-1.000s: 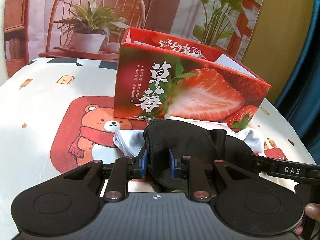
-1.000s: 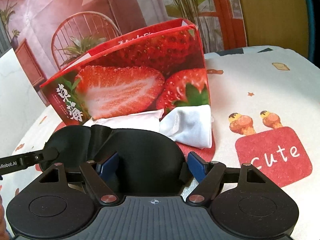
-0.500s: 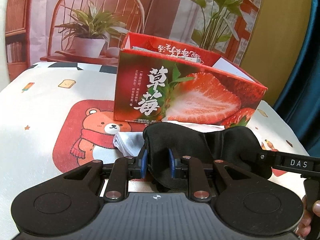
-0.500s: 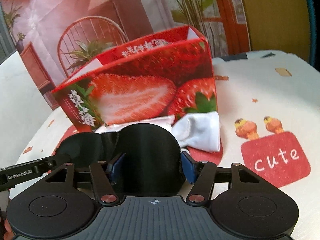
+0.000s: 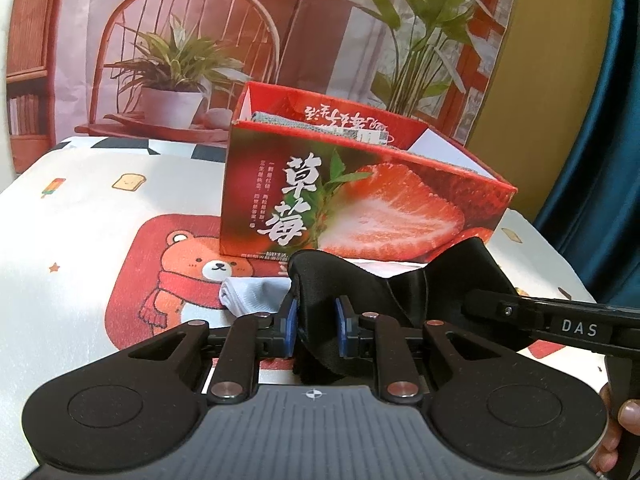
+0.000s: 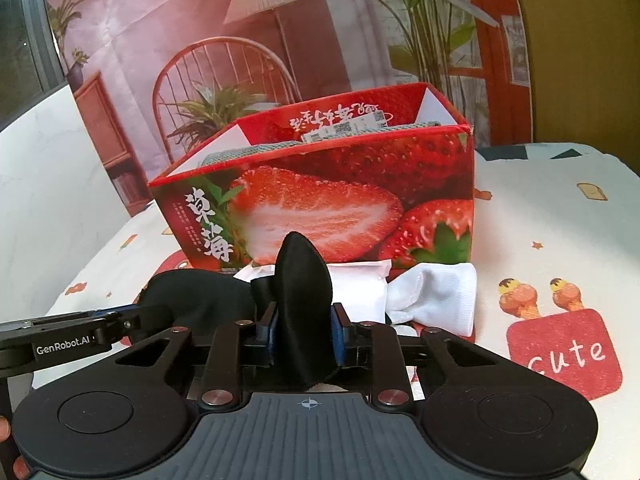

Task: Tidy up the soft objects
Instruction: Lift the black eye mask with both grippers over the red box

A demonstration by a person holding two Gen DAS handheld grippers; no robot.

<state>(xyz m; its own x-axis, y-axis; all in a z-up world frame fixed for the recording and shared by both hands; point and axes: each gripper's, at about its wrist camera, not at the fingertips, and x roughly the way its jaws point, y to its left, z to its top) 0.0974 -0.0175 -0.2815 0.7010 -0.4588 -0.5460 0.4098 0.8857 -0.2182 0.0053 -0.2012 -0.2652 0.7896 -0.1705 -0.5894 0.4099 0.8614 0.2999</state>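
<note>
A black padded eye mask point(image 5: 360, 292) hangs between both grippers above the cloth. My left gripper point(image 5: 314, 320) is shut on its left cup and still squeezing in. My right gripper point(image 6: 303, 330) is closing on the other cup point(image 6: 304, 300), which stands pinched upright between the blue pads. In the left wrist view the right gripper's finger point(image 5: 560, 320) comes in from the right. Behind the mask stands the open red strawberry box point(image 5: 360, 200), also the strawberry box point(image 6: 320, 192), with a grey folded cloth point(image 6: 248, 152) inside.
A white sock point(image 6: 436, 296) and a white flat pouch point(image 6: 360, 288) lie at the foot of the box; the sock end point(image 5: 252, 294) shows left of the mask. The printed tablecloth point(image 6: 560, 240) spreads right. A blue curtain point(image 5: 612, 160) hangs at the far right.
My right gripper's jaws have closed from wide apart onto the mask's cup, folding it upright, and the mask has risen a little. The left gripper has stayed on its cup.
</note>
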